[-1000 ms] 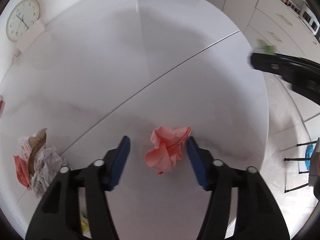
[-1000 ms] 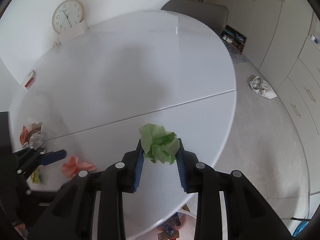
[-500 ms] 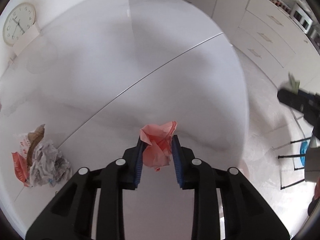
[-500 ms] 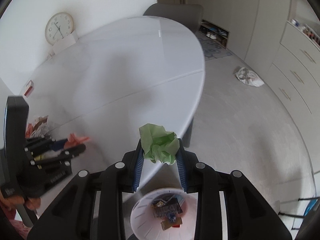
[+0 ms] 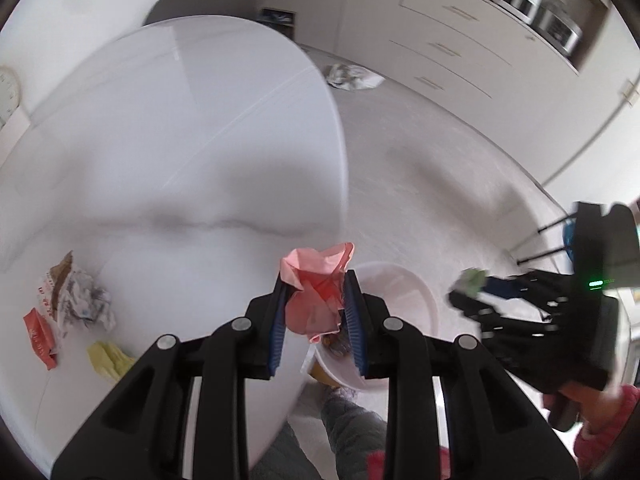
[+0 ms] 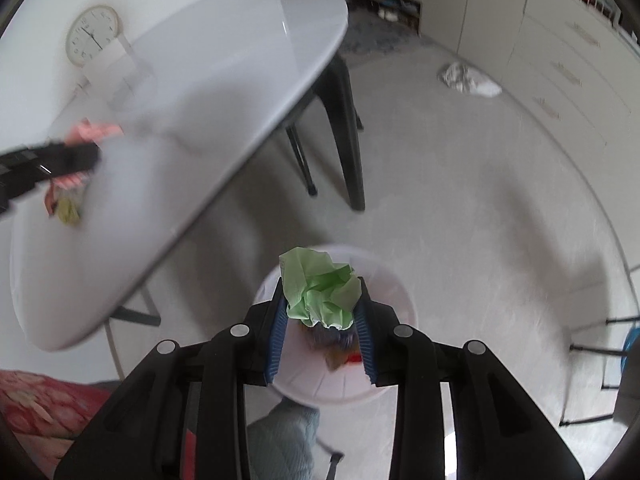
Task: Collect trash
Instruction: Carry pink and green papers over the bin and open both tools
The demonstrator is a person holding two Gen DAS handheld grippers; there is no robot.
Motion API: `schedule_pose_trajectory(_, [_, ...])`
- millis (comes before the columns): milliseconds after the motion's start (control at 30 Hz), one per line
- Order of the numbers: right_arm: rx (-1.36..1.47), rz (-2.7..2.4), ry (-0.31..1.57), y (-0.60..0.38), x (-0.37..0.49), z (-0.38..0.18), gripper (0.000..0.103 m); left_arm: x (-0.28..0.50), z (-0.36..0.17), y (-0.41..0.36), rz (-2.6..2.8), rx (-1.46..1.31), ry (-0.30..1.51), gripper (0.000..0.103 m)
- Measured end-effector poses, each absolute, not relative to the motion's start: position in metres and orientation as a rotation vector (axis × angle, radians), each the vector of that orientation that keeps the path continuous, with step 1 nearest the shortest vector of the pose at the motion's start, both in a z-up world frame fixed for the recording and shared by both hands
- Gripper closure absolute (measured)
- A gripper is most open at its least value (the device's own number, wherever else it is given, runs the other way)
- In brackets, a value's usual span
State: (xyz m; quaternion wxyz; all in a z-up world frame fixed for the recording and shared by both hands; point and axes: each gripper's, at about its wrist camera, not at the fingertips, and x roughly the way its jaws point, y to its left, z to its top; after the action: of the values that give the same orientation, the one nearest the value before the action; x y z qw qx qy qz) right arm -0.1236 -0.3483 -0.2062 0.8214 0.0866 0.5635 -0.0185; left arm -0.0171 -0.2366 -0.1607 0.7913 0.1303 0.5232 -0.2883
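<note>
My left gripper [image 5: 315,296] is shut on a crumpled pink paper [image 5: 314,292], held above the right edge of the white table [image 5: 160,152], beside the white trash bin [image 5: 416,300] on the floor. My right gripper [image 6: 322,300] is shut on a crumpled green paper [image 6: 320,292], held directly over the white trash bin [image 6: 396,300], which holds some trash. In the left wrist view the right gripper [image 5: 472,292] shows at the right with the green paper [image 5: 474,280]. In the right wrist view the left gripper [image 6: 92,152] shows at the left with the pink paper [image 6: 94,132].
A pile of crumpled wrappers [image 5: 76,304] and a yellow scrap [image 5: 108,360] lie on the table's left. A crumpled white paper [image 6: 468,80] lies on the floor near the cabinets [image 6: 568,64]. Black table legs [image 6: 344,140] stand behind the bin. A clock [image 6: 92,34] leans at the table's far side.
My left gripper closed on the pink paper, lifted it and carried it right toward the table edge. My right gripper carried the green paper off the table to above the bin.
</note>
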Motion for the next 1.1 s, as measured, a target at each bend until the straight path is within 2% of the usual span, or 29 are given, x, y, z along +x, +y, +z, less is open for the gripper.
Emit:
schedule_pose_trajectory(33, [0.191, -0.037, 1.21, -0.35, -0.126, -0.213, 0.051, -0.022, -0.162, -0.241, -0.635, 0.29, 1.129, 0.076])
schedule_pose_trajectory(67, [0.193, -0.046, 1.218, -0.351, -0.128, -0.219, 0.023, -0.026, -0.162, -0.244, -0.645, 0.298, 1.133, 0.076])
schedule_pose_trajectory(133, [0.194, -0.079, 1.207, -0.354, -0.137, -0.226, 0.008, -0.033, -0.163, -0.25, -0.661, 0.313, 1.138, 0.076])
schedule_pose_trajectory(600, [0.309, -0.236, 1.222, -0.415, -0.189, -0.226, 0.005, -0.067, -0.189, -0.304, -0.828, 0.356, 1.246, 0.075])
schedule_pose_trajectory(633, [0.316, -0.249, 1.219, -0.42, -0.193, -0.225, 0.005, -0.066, -0.192, -0.308, -0.838, 0.357, 1.254, 0.071])
schedule_pose_trajectory(667, [0.32, -0.257, 1.216, -0.424, -0.196, -0.225, 0.005, -0.07, -0.193, -0.309, -0.851, 0.356, 1.263, 0.057])
schedule_pose_trajectory(700, [0.324, -0.265, 1.213, -0.426, -0.198, -0.224, 0.005, -0.072, -0.193, -0.313, -0.855, 0.36, 1.264, 0.032])
schedule_pose_trajectory(767, [0.33, -0.281, 1.209, -0.434, -0.203, -0.223, 0.005, -0.077, -0.191, -0.313, -0.844, 0.37, 1.239, 0.009])
schedule_pose_trajectory(1100, [0.33, -0.287, 1.2, -0.438, -0.202, -0.221, 0.005, -0.087, -0.177, -0.289, -0.837, 0.363, 1.203, 0.008])
